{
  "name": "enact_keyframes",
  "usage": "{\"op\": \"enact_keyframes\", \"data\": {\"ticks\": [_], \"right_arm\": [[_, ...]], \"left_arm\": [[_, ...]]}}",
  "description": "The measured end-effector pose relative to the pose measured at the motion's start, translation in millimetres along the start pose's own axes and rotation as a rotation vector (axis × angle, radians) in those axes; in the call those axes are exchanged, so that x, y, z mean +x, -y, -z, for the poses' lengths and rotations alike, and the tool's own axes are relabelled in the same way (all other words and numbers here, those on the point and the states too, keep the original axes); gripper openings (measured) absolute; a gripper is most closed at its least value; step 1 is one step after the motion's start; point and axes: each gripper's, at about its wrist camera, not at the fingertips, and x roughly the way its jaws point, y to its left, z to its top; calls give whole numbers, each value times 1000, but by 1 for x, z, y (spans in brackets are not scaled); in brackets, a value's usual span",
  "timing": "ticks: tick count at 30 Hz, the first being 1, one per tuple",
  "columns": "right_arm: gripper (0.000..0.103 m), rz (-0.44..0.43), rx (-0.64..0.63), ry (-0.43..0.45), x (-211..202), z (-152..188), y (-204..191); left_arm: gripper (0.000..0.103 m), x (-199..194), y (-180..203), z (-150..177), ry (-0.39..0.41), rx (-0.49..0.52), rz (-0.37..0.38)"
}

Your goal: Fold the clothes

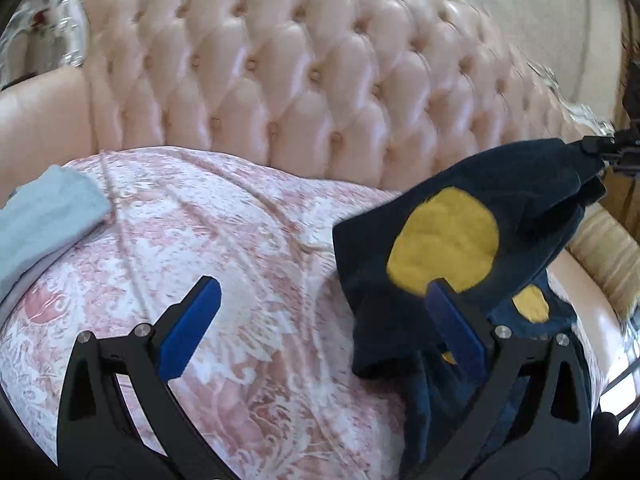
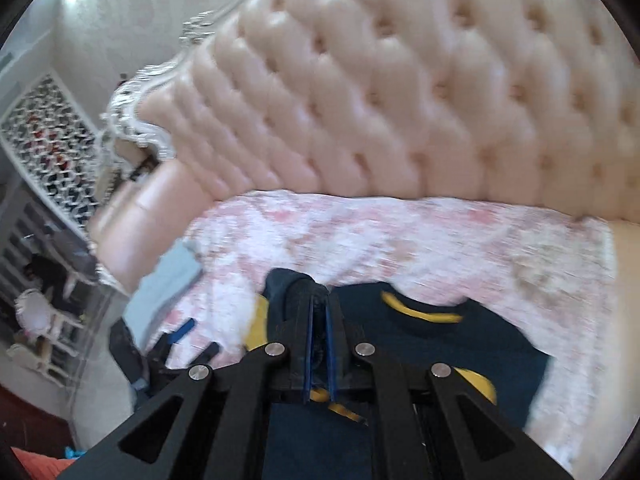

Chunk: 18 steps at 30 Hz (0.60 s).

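Observation:
A dark navy garment with yellow patches [image 1: 472, 248] hangs lifted over the pink patterned bedcover [image 1: 224, 240] at the right of the left wrist view. My left gripper [image 1: 324, 296] is open above the cover, and its right finger [image 1: 452, 320] overlaps the garment's lower edge. My right gripper [image 1: 600, 148] pinches the garment's upper corner at the far right. In the right wrist view my right gripper [image 2: 319, 300] is shut on a fold of the navy garment [image 2: 460, 344], whose rest lies on the bedcover [image 2: 400, 240] below.
A tufted pink headboard [image 1: 304, 68] runs behind the bed. A folded light-blue cloth [image 1: 44, 220] lies at the cover's left end, also seen as light-blue cloth [image 2: 168, 292]. A white lattice screen [image 2: 52, 144] and white chairs [image 2: 40, 320] stand left of the bed.

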Motion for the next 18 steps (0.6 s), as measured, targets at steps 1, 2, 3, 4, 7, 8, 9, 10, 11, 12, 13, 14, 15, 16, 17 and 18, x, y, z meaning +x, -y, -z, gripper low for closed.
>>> {"op": "enact_keyframes", "data": {"ticks": [1,2,3,4,7,8,9,10,11,12,13,14,15,16,17,18], "right_arm": [[5,31,15,-10,-1,6,11],[5,67,29,-18,-2,14,24],[5,97,46,-26,-1,22,36],[5,125,76,-36,4,31,53],[5,223,183,-78,27,64,113],[5,206,233,-86,36,75,131],[5,189,283,-93,46,86,150],[6,172,329,-97,55,96,166],[10,153,350,-85,58,102,172],[11,134,371,-72,61,107,178],[12,115,392,-59,64,112,184],[18,98,411,-45,66,117,189],[36,105,408,-20,59,118,186],[45,154,370,25,49,117,178],[50,202,332,70,39,117,170],[50,246,294,113,29,117,162]], "left_arm": [[103,2,6,2,-8,22,-4],[103,4,9,2,-15,39,-9],[103,6,12,2,-21,54,-15],[103,7,15,3,-28,68,-21],[103,12,23,3,-47,112,-38],[103,14,25,4,-54,127,-44],[103,15,28,4,-60,142,-50],[103,17,31,4,-67,156,-56],[103,19,34,4,-73,171,-62],[103,20,36,5,-80,186,-68],[103,22,39,5,-86,200,-74],[103,24,42,5,-93,215,-79],[103,29,41,2,-108,217,-77],[103,35,40,-3,-126,215,-71],[103,41,38,-8,-144,212,-66],[103,48,36,-13,-163,210,-60]]}}
